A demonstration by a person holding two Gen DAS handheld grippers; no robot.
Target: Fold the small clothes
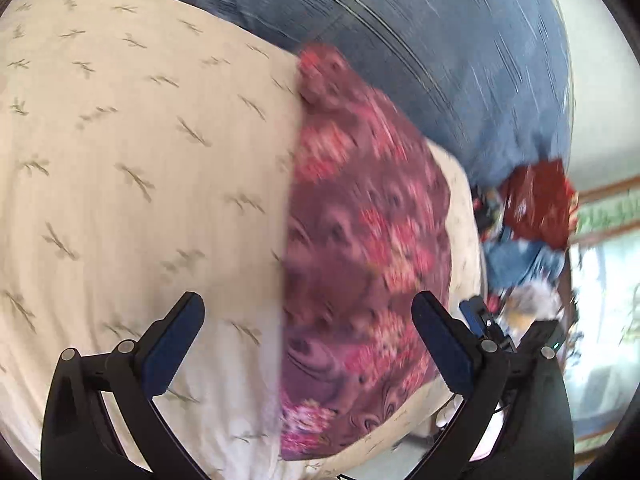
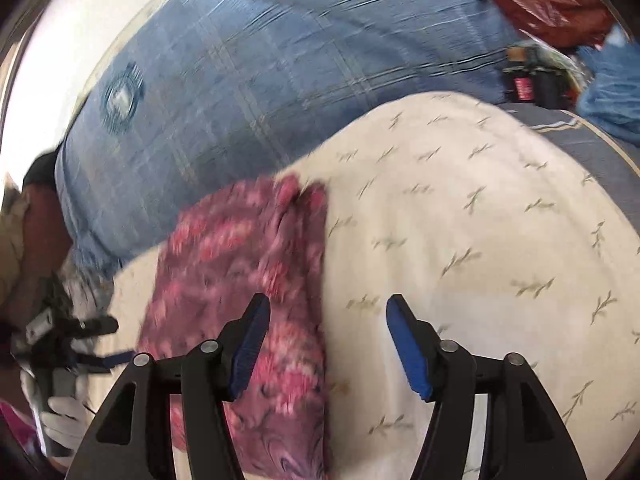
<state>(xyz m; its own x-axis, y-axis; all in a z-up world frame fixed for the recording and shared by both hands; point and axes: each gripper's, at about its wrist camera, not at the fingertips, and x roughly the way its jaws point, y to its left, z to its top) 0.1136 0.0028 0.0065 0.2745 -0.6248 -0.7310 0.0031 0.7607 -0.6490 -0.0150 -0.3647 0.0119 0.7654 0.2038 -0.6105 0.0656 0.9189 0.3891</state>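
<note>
A folded purple garment with pink flowers (image 1: 360, 248) lies flat on a cream sheet with a leaf print (image 1: 120, 160). My left gripper (image 1: 308, 316) hovers above the garment's near left edge, open, with nothing between its fingers. In the right wrist view the same garment (image 2: 248, 256) lies left of centre on the sheet (image 2: 460, 240). My right gripper (image 2: 328, 320) stands open over the garment's right edge and holds nothing. At that view's left edge the left gripper (image 2: 110, 340) shows, held by a white-gloved hand (image 2: 60, 412). Both views are motion-blurred.
A blue plaid blanket (image 1: 440, 40) bulges along the far side of the sheet. Beyond the sheet's right end lies a heap of clothes with a dark red piece (image 1: 536, 204) and blue denim (image 1: 516, 260). A bright window (image 1: 600, 320) is at the far right.
</note>
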